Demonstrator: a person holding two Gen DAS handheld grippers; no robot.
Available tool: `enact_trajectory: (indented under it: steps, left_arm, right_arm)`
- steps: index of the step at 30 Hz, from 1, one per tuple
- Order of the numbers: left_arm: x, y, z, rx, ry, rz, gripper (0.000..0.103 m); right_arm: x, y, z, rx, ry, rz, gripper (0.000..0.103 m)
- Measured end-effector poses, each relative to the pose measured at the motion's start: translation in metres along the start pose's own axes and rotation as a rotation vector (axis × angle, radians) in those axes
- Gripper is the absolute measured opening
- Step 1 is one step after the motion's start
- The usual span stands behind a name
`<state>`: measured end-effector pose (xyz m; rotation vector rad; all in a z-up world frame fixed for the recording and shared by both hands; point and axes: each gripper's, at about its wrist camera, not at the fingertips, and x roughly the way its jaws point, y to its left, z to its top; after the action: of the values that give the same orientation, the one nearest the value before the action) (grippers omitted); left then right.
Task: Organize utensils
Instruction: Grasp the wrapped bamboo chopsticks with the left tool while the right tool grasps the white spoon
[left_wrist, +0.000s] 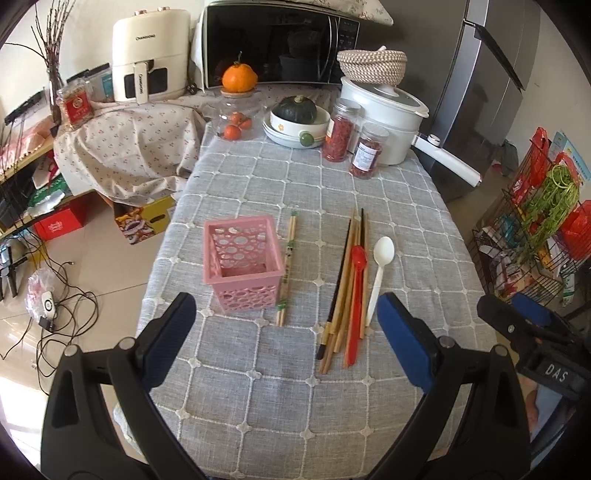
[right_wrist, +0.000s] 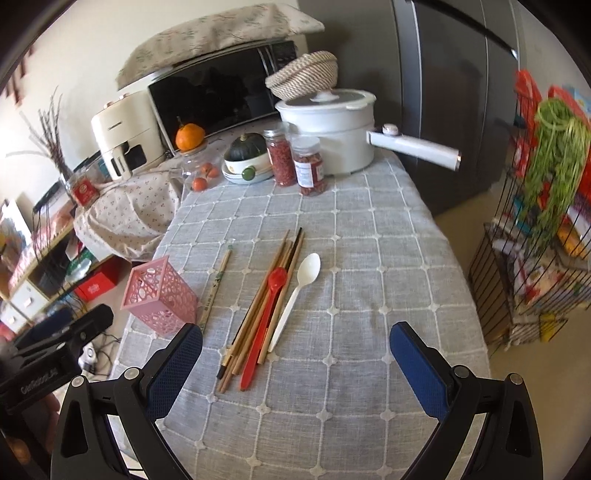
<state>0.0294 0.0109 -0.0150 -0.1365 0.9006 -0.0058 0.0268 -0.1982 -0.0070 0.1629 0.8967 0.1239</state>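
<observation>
A pink perforated basket (left_wrist: 242, 258) (right_wrist: 159, 301) stands empty on the grey checked tablecloth (left_wrist: 295, 387). A wrapped pair of chopsticks (left_wrist: 286, 266) (right_wrist: 216, 284) lies just right of it. Further right lie several loose chopsticks (left_wrist: 345, 291) (right_wrist: 269, 291), a red spoon (left_wrist: 357, 295) (right_wrist: 264, 321) on top of them, and a white plastic spoon (left_wrist: 378, 273) (right_wrist: 295, 295). My left gripper (left_wrist: 286, 314) is open and empty, above the near table. My right gripper (right_wrist: 295, 343) is open and empty, near the utensils' handle ends; it also shows at the left wrist view's right edge (left_wrist: 532, 321).
At the table's far end stand two jars of red berries (left_wrist: 351, 140), a white pot (left_wrist: 388, 114) with a long handle, bowls holding a green squash (left_wrist: 297, 122), a glass jar of tangerines (left_wrist: 236, 122), a microwave and an air fryer. A wire rack (right_wrist: 535, 240) stands right of the table.
</observation>
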Motion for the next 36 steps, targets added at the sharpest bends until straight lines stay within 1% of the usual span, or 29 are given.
enact_trajectory:
  steps: [2, 4, 7, 8, 9, 10, 11, 12, 13, 14, 15, 18, 21, 23, 25, 27, 31, 35, 36]
  left_arm:
    - [0.006, -0.004, 0.01, -0.01, 0.03, -0.033, 0.098]
    - [0.01, -0.011, 0.021, -0.017, 0.04, -0.049, 0.098]
    - [0.021, -0.026, 0.043, -0.016, 0.068, -0.063, 0.098]
    - [0.027, -0.031, 0.05, -0.012, 0.085, -0.067, 0.097]
    - [0.034, -0.038, 0.057, -0.007, 0.1, -0.07, 0.093]
    - [0.043, -0.047, 0.064, 0.004, 0.113, -0.063, 0.091]
    - [0.052, -0.053, 0.068, 0.016, 0.126, -0.05, 0.087]
    - [0.062, -0.061, 0.071, 0.032, 0.142, -0.035, 0.082]
    - [0.075, -0.068, 0.074, 0.054, 0.161, -0.01, 0.079]
    - [0.088, -0.073, 0.076, 0.07, 0.187, 0.017, 0.074]
    - [0.1, -0.076, 0.076, 0.078, 0.213, 0.044, 0.068]
    - [0.135, -0.079, 0.074, 0.085, 0.279, 0.092, 0.059]
    - [0.161, -0.075, 0.071, 0.083, 0.324, 0.146, 0.055]
    - [0.174, -0.068, 0.072, 0.059, 0.339, 0.166, 0.055]
    - [0.187, -0.066, 0.073, 0.058, 0.346, 0.196, 0.055]
    - [0.201, -0.065, 0.073, 0.064, 0.36, 0.227, 0.055]
    - [0.225, -0.06, 0.074, 0.042, 0.383, 0.269, 0.055]
    - [0.246, -0.063, 0.073, 0.069, 0.407, 0.323, 0.055]
    - [0.249, -0.062, 0.074, 0.065, 0.396, 0.334, 0.055]
  right_arm:
    - [0.008, -0.014, 0.006, 0.064, 0.045, 0.043, 0.102]
    - [0.018, -0.03, 0.011, 0.14, 0.097, 0.1, 0.102]
    - [0.033, -0.049, 0.019, 0.222, 0.176, 0.146, 0.102]
    - [0.036, -0.053, 0.022, 0.243, 0.193, 0.166, 0.101]
    - [0.041, -0.059, 0.025, 0.27, 0.21, 0.185, 0.1]
    - [0.045, -0.066, 0.027, 0.298, 0.227, 0.201, 0.096]
    - [0.049, -0.071, 0.028, 0.321, 0.239, 0.211, 0.092]
    - [0.052, -0.078, 0.029, 0.352, 0.253, 0.218, 0.091]
    - [0.054, -0.084, 0.03, 0.376, 0.259, 0.226, 0.09]
    - [0.057, -0.089, 0.032, 0.393, 0.26, 0.234, 0.089]
    - [0.059, -0.091, 0.033, 0.398, 0.262, 0.241, 0.088]
    - [0.068, -0.093, 0.038, 0.373, 0.285, 0.242, 0.083]
    - [0.074, -0.095, 0.044, 0.339, 0.288, 0.223, 0.081]
    - [0.077, -0.1, 0.047, 0.333, 0.28, 0.202, 0.081]
    - [0.079, -0.104, 0.049, 0.34, 0.277, 0.181, 0.081]
    - [0.082, -0.108, 0.049, 0.352, 0.283, 0.188, 0.081]
    - [0.082, -0.11, 0.05, 0.356, 0.285, 0.218, 0.081]
    - [0.08, -0.111, 0.054, 0.347, 0.27, 0.225, 0.081]
    - [0.081, -0.112, 0.054, 0.349, 0.269, 0.231, 0.081]
